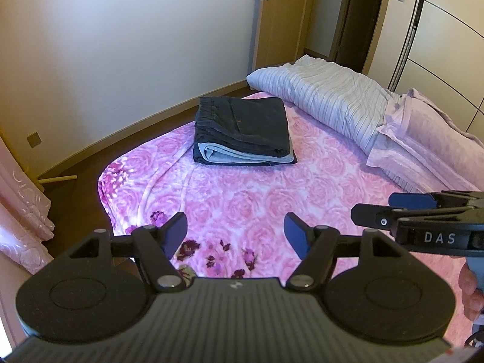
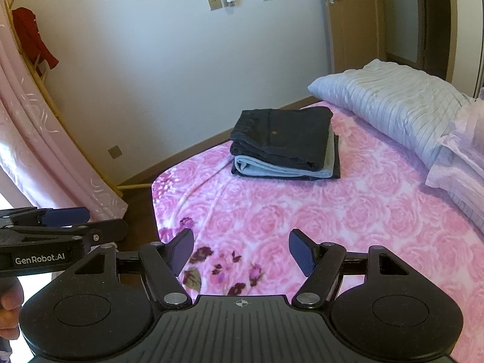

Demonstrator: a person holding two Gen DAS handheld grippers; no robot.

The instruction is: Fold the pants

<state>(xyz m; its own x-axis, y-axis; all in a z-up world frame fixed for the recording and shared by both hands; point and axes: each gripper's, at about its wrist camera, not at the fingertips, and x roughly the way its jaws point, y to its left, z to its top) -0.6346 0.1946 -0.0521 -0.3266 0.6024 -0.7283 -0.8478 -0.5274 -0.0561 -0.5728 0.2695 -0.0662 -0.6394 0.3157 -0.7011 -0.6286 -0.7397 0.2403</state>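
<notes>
My left gripper [image 1: 236, 233] and right gripper [image 2: 241, 249] hang low in their frames over the pink rose bedspread [image 1: 272, 199], jaws wide on both with only bedspread showing between them. The dark pants [image 1: 242, 130] lie folded in a squat stack at the centre of each frame, well apart from my jaws. Their long axis runs left to right across the picture, elastic waistband toward the upper left, folded edges facing me, near the striped pillow [image 1: 326, 96].

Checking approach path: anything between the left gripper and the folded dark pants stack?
Only bare pink rose-print blanket lies between the left gripper and the folded dark pants stack, in both wrist views.
</notes>
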